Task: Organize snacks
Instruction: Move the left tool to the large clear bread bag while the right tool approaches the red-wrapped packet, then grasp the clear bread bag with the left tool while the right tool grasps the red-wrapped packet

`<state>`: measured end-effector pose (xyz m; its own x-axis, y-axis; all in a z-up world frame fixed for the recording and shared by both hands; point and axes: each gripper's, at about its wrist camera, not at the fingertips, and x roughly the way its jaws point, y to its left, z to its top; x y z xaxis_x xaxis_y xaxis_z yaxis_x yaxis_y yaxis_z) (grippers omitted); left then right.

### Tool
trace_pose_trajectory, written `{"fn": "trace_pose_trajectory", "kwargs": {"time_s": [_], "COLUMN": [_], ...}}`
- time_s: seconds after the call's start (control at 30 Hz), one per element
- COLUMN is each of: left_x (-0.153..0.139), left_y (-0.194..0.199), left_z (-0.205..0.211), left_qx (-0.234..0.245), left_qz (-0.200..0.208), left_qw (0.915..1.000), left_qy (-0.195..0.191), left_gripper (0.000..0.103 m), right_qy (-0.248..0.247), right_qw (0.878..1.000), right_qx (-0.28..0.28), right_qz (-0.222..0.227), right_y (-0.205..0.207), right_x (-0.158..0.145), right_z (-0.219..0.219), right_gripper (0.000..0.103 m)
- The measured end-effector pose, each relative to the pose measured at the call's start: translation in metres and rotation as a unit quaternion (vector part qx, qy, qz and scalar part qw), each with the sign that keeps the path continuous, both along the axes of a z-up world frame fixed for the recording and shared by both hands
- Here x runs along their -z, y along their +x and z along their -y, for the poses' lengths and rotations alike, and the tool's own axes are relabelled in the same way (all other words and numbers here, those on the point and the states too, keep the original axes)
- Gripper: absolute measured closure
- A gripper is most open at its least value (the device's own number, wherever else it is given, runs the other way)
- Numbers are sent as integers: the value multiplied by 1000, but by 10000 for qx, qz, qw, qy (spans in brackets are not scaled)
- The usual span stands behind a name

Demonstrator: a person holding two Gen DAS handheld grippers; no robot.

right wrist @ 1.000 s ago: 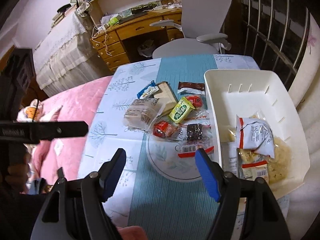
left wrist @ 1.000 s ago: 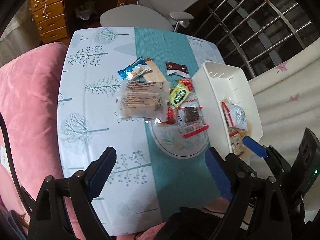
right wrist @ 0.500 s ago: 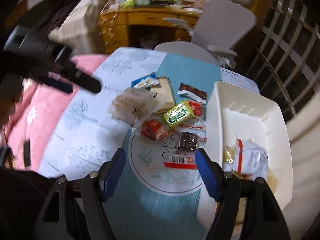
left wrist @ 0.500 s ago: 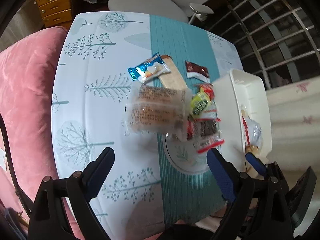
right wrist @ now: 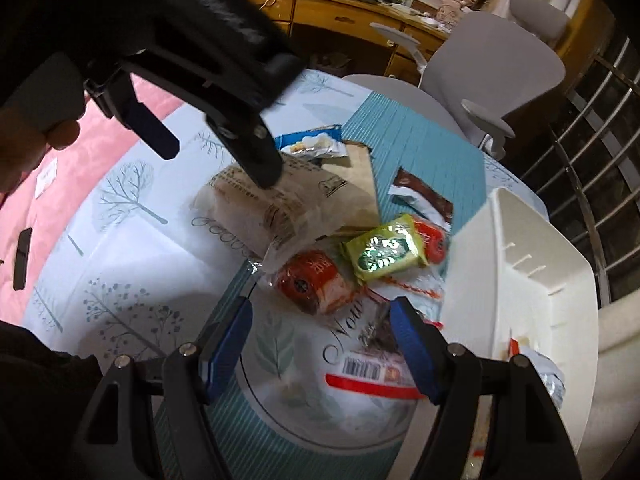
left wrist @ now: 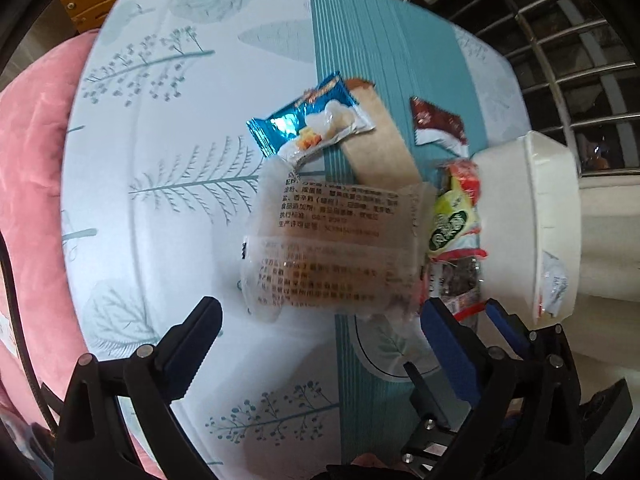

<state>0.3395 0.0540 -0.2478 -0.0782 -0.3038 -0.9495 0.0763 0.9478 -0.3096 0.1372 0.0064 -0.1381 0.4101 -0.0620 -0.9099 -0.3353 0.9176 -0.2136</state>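
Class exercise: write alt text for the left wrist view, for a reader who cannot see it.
The left gripper, its jaws opening and nothing between them, hangs over a clear cake packet on a tree-print tablecloth. Around the packet lie a blue wrapper, a brown one and a green one, with a white bin at the right.

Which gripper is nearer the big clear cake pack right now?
Left. The left gripper is opening just over the clear cake pack; the right gripper hangs beside it, over the red snack.
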Motion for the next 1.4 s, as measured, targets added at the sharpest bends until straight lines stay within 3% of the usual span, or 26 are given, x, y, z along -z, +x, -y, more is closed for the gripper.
{"fn": "trace_pose_trajectory", "kwargs": {"time_s": [0.43,0.7,1.03,1.1,1.17,1.4], "left_x": [36,57,65,65,63,50], "left_y": [36,44,44,42,41,27], "left_z": [22,42,48,48,44,30], "left_qx": [162,318,135,78,3,-207], "left_qz": [-428,-695,-658,-629,-588,-607], "left_qw": [9989,9969,9976,9979,9981,9976], "left_qy": [-72,193,162,123,192,252], "left_gripper": [1,0,0,12,18,28], "right_qy": [-12,95,95,113,81,58], "right_qw": [9992,9988,9991,9993,9995,9996], "right_qx": [-284,-187,-219,-187,-178,-117], "right_qz": [-273,-440,-352,-313,-260,-242], "right_y": [23,33,30,26,25,21], "right_x": [36,47,52,51,50,47], "right_z": [-15,-11,-12,-10,-8,-2], "right_gripper": [31,31,36,40,47,50]}}
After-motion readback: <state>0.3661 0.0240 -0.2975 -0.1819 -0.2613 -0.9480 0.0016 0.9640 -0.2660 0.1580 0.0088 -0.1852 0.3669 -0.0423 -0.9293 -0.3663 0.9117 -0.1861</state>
